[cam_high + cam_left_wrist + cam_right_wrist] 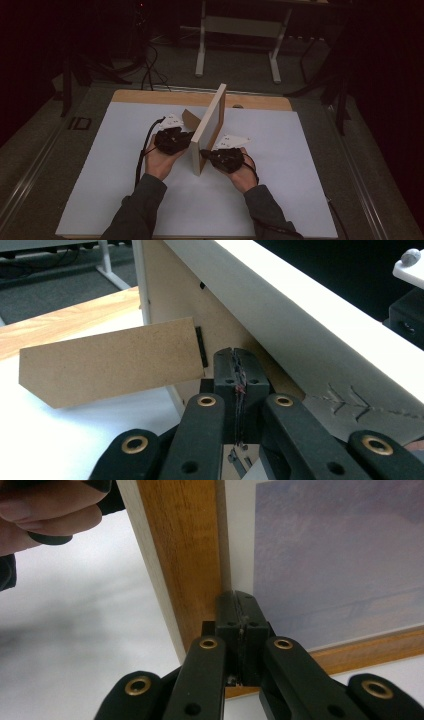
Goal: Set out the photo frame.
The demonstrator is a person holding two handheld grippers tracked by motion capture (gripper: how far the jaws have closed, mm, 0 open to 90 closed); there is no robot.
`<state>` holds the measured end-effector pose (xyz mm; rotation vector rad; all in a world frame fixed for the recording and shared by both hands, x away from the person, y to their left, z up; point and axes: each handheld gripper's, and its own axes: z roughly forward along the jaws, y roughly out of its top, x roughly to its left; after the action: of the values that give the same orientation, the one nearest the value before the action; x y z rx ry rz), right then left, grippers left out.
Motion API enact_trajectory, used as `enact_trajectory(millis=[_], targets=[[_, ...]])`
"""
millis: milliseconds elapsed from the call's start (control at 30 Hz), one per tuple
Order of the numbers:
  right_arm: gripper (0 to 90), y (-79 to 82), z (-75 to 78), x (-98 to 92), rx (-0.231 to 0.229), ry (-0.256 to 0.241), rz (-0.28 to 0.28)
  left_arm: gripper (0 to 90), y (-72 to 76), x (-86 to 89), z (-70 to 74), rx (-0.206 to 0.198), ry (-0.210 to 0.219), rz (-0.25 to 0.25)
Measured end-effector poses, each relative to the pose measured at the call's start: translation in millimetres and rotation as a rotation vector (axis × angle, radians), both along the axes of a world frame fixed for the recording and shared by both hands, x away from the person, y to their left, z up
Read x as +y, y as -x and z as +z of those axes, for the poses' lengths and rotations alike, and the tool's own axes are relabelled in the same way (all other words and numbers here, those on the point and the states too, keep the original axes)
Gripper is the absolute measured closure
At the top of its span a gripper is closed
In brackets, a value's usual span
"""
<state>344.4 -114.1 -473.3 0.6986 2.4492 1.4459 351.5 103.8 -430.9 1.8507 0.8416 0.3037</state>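
White table (pixel 125 190): picture frame (pixel 210 125) stands upright, easel flap (pixel 110 362) swung out (apparently propped). Left gripper (pixel 172 140) and right gripper (pixel 222 157), jaws pressed together, flank it; release seemingly remains.

I'm looking down on a white sheet (pixel 125 165) covering a wooden table (pixel 150 96), and a picture frame (pixel 209 127) is standing upright on its edge in the middle, running away from me. Its brown stand flap (pixel 190 120) is sticking out on the left side. My left gripper (pixel 172 140) is sitting right against the frame's left side, and my right gripper (pixel 222 159) is pressing up at the near bottom corner from the right. Both hands are wrapping the grippers, dark sleeves coming in from the bottom. Behind the table, white desk legs (pixel 201 50) are standing on grey carpet.
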Motion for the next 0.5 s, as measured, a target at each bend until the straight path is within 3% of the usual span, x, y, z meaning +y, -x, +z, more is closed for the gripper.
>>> enact_trajectory(millis=[333,500], targets=[[89.8,-0.2,-0.1,7.3,0.001,0.001,0.01,88.1,-1.3,13.2,-4.6,0.024,0.024,0.04],[89.8,0.4,0.1,8.9,0.001,0.001,0.017,81.7,-1.0,19.1,-5.6,0.023,0.032,0.068]])
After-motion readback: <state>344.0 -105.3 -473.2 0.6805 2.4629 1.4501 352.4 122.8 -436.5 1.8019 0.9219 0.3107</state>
